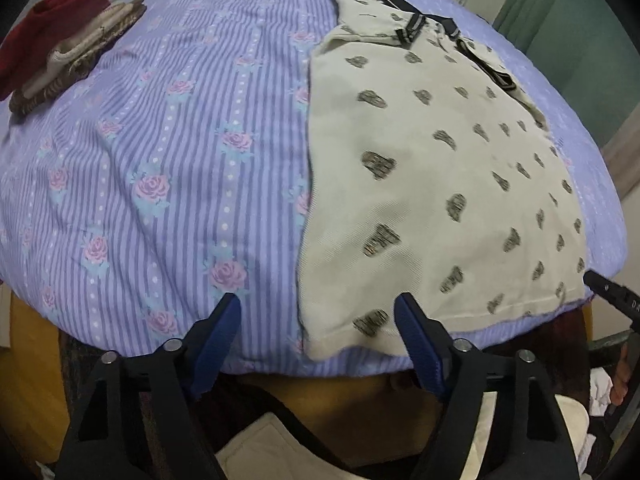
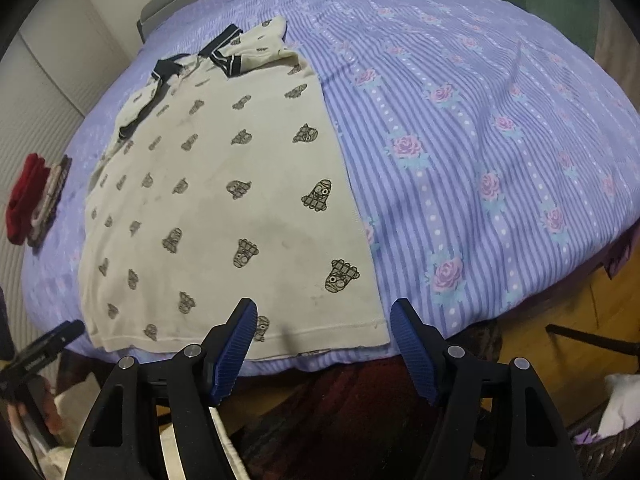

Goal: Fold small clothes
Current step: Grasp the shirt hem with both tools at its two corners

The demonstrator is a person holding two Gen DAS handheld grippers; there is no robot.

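Both tongs gape wide, gripping nothing: left gripper (image 1: 318, 314) straddles the cream polo shirt's (image 1: 432, 168) near-left hem corner, right gripper (image 2: 323, 320) straddles its near-right corner.

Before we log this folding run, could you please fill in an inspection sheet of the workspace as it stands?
Surface: bed covered in a lilac striped sheet with pink roses, slightly wrinkled.
Job's things: cream polo shirt with dark printed figures and a navy collar, laid flat, hem at the near edge, sleeves folded in.
Clutter: stack of folded clothes, red on top of beige and brown, at the far corner, apart from the shirt.
Grippers: left gripper open over the shirt's hem corner; right gripper open over the opposite hem corner; neither holds cloth.
Cables: nothing seen.
Surroundings: green curtain beyond the bed; wooden floor below.
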